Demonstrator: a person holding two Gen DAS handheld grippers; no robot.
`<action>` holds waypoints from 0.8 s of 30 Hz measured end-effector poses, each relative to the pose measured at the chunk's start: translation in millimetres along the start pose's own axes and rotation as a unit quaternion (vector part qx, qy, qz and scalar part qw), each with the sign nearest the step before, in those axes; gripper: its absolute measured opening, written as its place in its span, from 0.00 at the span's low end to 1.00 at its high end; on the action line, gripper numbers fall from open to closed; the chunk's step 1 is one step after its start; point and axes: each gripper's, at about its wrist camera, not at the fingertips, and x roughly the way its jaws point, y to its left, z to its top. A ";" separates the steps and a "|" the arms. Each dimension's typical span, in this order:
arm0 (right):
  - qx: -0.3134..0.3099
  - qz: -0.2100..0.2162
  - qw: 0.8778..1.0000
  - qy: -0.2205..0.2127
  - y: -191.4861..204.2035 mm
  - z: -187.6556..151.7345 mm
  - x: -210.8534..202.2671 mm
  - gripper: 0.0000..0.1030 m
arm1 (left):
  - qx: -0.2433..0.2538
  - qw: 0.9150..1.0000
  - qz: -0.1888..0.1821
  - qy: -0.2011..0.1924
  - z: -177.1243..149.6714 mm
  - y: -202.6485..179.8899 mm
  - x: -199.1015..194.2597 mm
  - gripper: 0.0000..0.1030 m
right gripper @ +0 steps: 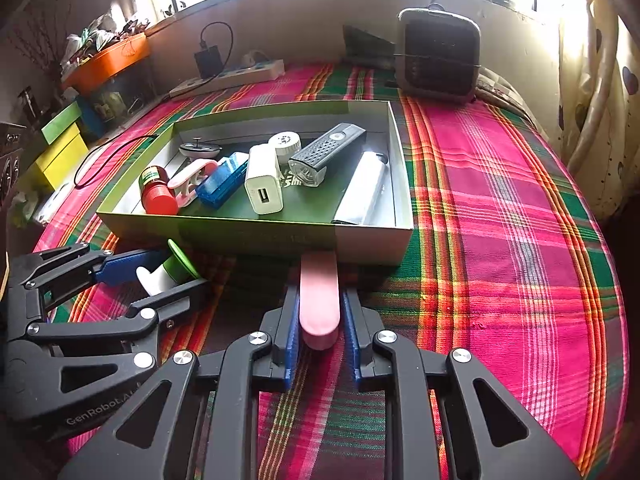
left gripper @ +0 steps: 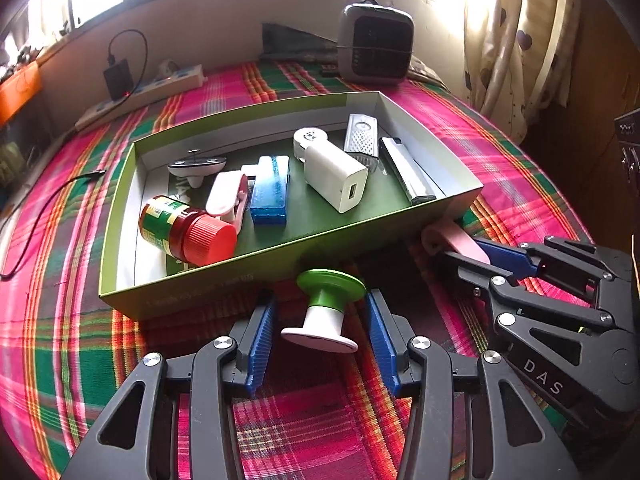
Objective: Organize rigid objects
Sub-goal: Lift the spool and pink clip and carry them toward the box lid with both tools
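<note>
Your left gripper is spread around the spool; your right gripper seems to pinch the pink stick. The box wall at 12 o'clock could snag both lifts.

- Box near wall stands directly ahead of both grippers, blocking low forward travel.
- Plaid cloth right of the box lies open.
- Box floor crowded leftward.
</note>
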 end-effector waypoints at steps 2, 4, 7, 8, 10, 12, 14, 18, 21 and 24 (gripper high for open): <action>-0.001 -0.001 1.000 0.000 0.5 0.1 0.0 0.20 | -0.004 1.000 0.001 -0.002 -0.8 1.0 -0.7 0.40; -0.001 -0.002 1.000 -0.001 0.6 0.0 -0.1 0.20 | -0.007 1.000 0.003 -0.003 -1.6 1.6 -1.7 0.37; -0.001 -0.002 1.000 -0.002 0.4 0.2 0.1 0.20 | -0.014 1.000 0.001 -0.005 -2.5 4.0 -3.0 0.37; -0.001 -0.003 1.000 -0.002 0.5 0.3 0.1 0.20 | -0.015 1.000 0.003 -0.005 -3.2 4.5 -3.5 0.37; -0.001 -0.003 1.000 -0.002 0.8 0.2 0.1 0.20 | -0.018 1.000 0.004 -0.006 -4.3 5.0 -4.4 0.37; -0.002 -0.005 1.000 -0.002 1.0 0.5 -0.1 0.20 | -0.021 1.000 0.006 -0.007 -5.6 6.2 -6.0 0.37; -0.003 -0.007 1.000 -0.002 1.5 0.6 -0.1 0.20 | -0.024 1.000 0.007 -0.007 -7.8 7.3 -7.5 0.37; -0.004 -0.011 1.000 -0.003 2.8 -0.9 -0.7 0.18 | -0.028 1.000 0.008 -0.009 -12.0 9.3 -12.0 0.37; -0.002 -0.013 1.000 -0.003 3.1 -2.4 -2.3 0.18 | -0.030 0.999 0.009 -0.011 -15.6 10.2 -15.2 0.37; 0.001 -0.016 1.000 -0.008 3.5 -5.4 -5.3 0.18 | -0.034 0.999 0.011 -0.013 -19.6 12.7 -19.3 0.37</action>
